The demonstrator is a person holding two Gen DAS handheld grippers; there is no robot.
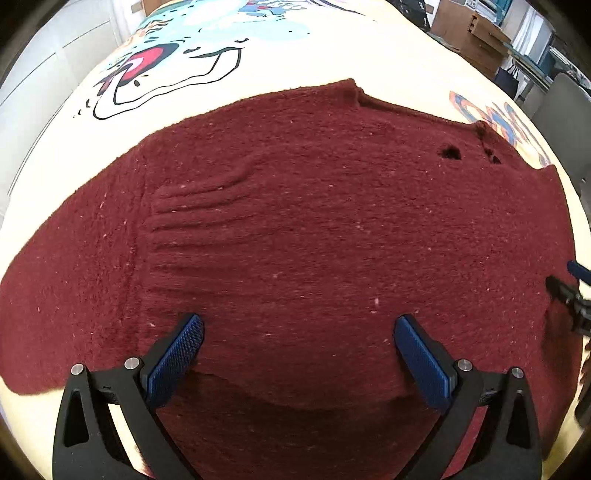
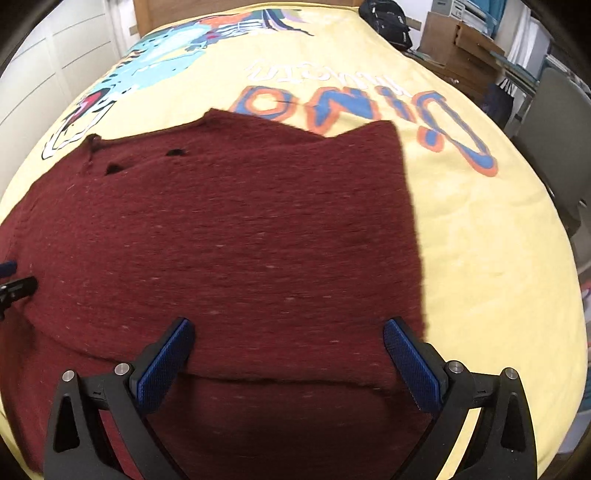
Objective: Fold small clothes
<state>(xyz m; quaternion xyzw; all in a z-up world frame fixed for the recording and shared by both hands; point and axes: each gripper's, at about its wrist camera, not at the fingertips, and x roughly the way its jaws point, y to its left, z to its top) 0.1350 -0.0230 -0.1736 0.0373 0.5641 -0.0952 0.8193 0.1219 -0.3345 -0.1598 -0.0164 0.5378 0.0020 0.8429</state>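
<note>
A dark red knitted garment (image 1: 314,229) lies spread flat on a yellow bed cover; it also fills the right wrist view (image 2: 240,229). It has a couple of small holes near its far edge (image 1: 450,152). A folded edge crosses near the fingers in both views. My left gripper (image 1: 298,332) is open and empty, just above the garment's near part. My right gripper (image 2: 289,336) is open and empty over the garment's near right part, close to its right edge. The right gripper's tip shows at the right edge of the left wrist view (image 1: 569,291).
The yellow bed cover (image 2: 480,240) has a cartoon dinosaur print (image 1: 166,66) and large blue-orange letters (image 2: 354,107). Cardboard boxes (image 2: 458,44), a black bag (image 2: 388,22) and a grey chair (image 2: 554,122) stand beyond the bed at right. White cupboards are at left.
</note>
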